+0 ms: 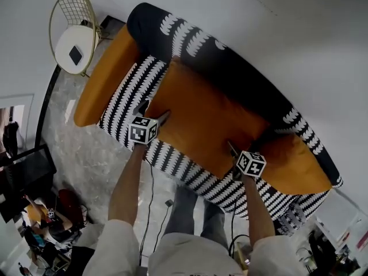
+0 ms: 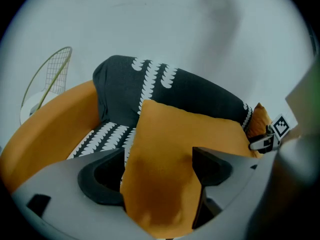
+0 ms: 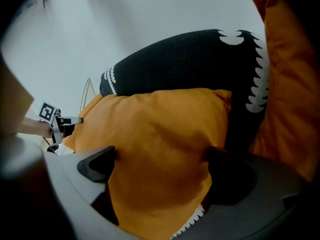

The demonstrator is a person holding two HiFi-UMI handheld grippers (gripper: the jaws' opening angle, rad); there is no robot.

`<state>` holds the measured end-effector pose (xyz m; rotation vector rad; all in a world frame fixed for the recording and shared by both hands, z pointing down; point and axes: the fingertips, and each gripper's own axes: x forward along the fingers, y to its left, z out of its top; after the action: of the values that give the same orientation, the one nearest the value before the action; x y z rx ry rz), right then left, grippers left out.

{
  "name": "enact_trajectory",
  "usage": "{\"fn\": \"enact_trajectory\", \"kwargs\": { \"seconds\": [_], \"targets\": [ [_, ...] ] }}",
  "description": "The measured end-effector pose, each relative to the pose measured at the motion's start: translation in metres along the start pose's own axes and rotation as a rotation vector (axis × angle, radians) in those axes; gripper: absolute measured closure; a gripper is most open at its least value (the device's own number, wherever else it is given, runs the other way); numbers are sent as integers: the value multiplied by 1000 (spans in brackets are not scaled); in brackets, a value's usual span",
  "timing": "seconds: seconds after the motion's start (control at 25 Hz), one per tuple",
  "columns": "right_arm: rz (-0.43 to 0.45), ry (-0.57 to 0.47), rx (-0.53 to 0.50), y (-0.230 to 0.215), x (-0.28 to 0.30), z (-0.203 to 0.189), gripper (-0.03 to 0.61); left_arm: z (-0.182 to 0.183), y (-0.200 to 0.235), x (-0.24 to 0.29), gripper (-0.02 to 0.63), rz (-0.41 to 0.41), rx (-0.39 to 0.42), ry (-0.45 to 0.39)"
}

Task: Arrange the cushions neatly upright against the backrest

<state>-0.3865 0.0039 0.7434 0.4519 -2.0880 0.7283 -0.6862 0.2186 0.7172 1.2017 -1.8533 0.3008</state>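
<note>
We see left gripper [image 1: 154,111], right gripper [image 1: 233,149] both released, astride near corners of middle orange cushion [image 1: 207,117]; it seemingly leans on far backrest [image 1: 230,68].

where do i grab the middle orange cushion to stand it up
Its near edge, close to both corners, coming from the front of the sofa. The middle cushion is wide and soft, its far edge against the backrest, so lifting there should tip it upright.

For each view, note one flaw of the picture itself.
Head view: wide lens bends the sofa into an arc. Left gripper view: dark round vignette, soft shadow on the wall. Right gripper view: blurred left edge, cushion darkens between the jaws.
</note>
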Motion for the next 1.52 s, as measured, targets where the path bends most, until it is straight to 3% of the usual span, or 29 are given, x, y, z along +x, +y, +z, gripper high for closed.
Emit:
{"fn": "enact_trajectory", "kwargs": {
  "seconds": [0.24,0.64,0.72,0.88,1.04,1.52],
  "targets": [
    [-35,54,18,-12,22,-7,34,-7,-1,28,207,-20,3,44],
    [9,133,55,-18,38,-18,40,-13,-7,45,220,-81,-27,99],
    [42,141,66,-15,41,-17,102,-13,-14,47,288,-93,-11,109],
    [84,141,41,0,41,-15,360,-13,-26,49,452,-123,40,114],
    [94,119,-14,5,43,-10,514,-11,-24,50,513,-141,45,84],
    [88,30,-129,23,1,2,546,5,-39,2,538,-161,33,-28]
  ]
}}
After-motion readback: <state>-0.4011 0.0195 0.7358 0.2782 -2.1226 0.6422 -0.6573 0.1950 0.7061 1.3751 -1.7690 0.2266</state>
